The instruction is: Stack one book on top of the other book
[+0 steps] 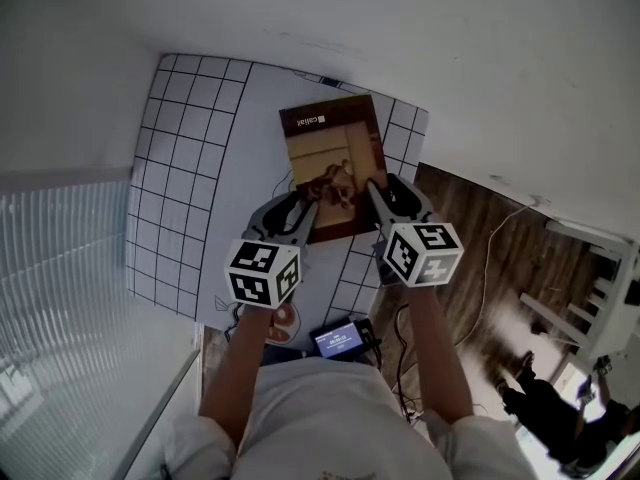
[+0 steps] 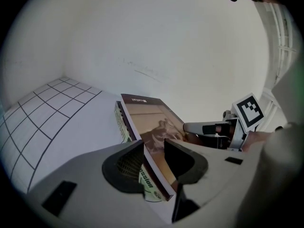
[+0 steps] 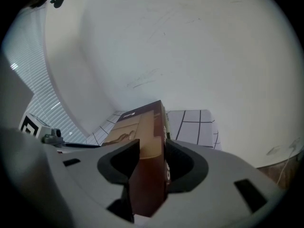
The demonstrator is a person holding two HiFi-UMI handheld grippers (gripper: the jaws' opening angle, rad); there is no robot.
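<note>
A brown-covered book [image 1: 331,164] is held at its near end by both grippers, over the white gridded table [image 1: 180,168]. My left gripper [image 1: 303,211] is shut on the book's near left edge [image 2: 156,137], and my right gripper [image 1: 377,192] is shut on its near right edge [image 3: 151,141]. Directly under it lies a second book [image 2: 122,122] with a white and green spine, mostly covered. The brown book sits slightly tilted above it; I cannot tell whether the two touch. The right gripper [image 2: 209,127] also shows in the left gripper view.
A white wall [image 1: 450,38] rises just behind the table. To the right the table ends at a wooden floor [image 1: 470,228] with a white cable and a white chair [image 1: 600,298]. A small device with a blue screen [image 1: 337,339] sits at the person's waist.
</note>
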